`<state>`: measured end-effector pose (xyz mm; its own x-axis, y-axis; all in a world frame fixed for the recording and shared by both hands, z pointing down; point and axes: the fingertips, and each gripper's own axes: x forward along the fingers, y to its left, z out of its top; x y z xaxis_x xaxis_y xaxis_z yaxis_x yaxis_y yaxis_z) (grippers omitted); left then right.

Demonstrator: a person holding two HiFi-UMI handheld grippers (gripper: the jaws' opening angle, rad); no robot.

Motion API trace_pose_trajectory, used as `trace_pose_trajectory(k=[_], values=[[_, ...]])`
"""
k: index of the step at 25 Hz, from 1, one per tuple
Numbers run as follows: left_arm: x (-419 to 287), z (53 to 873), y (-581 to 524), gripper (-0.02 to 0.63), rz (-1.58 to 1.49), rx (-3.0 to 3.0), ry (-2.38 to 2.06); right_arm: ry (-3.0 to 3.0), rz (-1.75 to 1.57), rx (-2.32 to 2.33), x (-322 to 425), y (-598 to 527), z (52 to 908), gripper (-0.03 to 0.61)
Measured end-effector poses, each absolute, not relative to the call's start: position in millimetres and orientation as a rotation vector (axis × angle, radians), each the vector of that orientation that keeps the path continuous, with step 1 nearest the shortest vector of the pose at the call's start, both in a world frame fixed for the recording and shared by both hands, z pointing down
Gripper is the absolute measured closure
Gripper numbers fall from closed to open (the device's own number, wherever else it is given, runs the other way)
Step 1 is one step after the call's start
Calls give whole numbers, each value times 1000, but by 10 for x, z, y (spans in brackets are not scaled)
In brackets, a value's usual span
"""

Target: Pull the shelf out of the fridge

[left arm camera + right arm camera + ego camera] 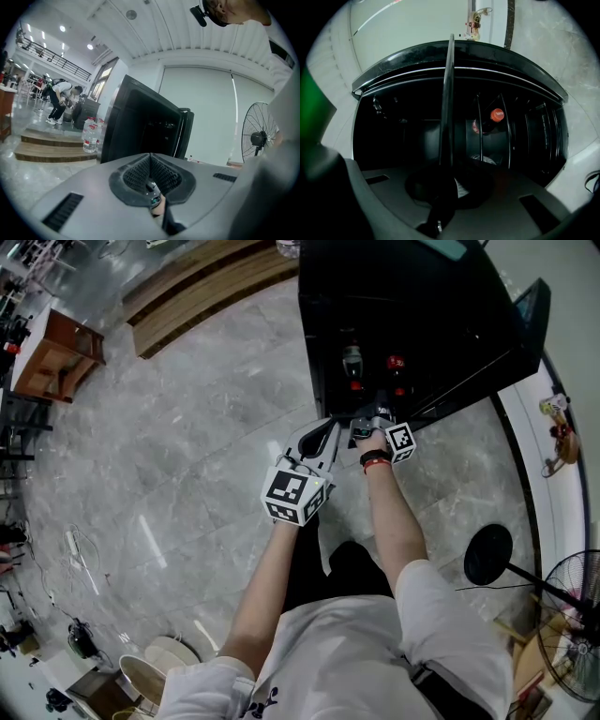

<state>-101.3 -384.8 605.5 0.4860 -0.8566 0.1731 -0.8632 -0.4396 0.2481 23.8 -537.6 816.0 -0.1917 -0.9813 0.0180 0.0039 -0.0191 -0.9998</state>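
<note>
The right gripper [446, 185] clamps the shelf [449, 93] edge at the fridge [422, 324] mouth — pull seemingly barely begun — left gripper [151, 180] closed, empty.

Fridge [454, 49] open, shelf [450, 103] edge splitting cavity, bottle [491, 118] crowding one half, free room in other.

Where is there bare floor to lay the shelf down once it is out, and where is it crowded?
Bare: the wide grey floor left of the fridge, between the wooden steps and the person. Crowded: right of the person, by the open fridge door, a round stand base and a fan; cables lie bottom left.
</note>
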Motion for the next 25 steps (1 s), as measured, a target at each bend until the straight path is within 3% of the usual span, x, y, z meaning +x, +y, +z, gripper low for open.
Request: trace_pose_trajectory(k=[25], values=[[-943,5742,-3639,597,-22,2404,-1395,1492,-1473,-1230,471,-4576,7799,554]])
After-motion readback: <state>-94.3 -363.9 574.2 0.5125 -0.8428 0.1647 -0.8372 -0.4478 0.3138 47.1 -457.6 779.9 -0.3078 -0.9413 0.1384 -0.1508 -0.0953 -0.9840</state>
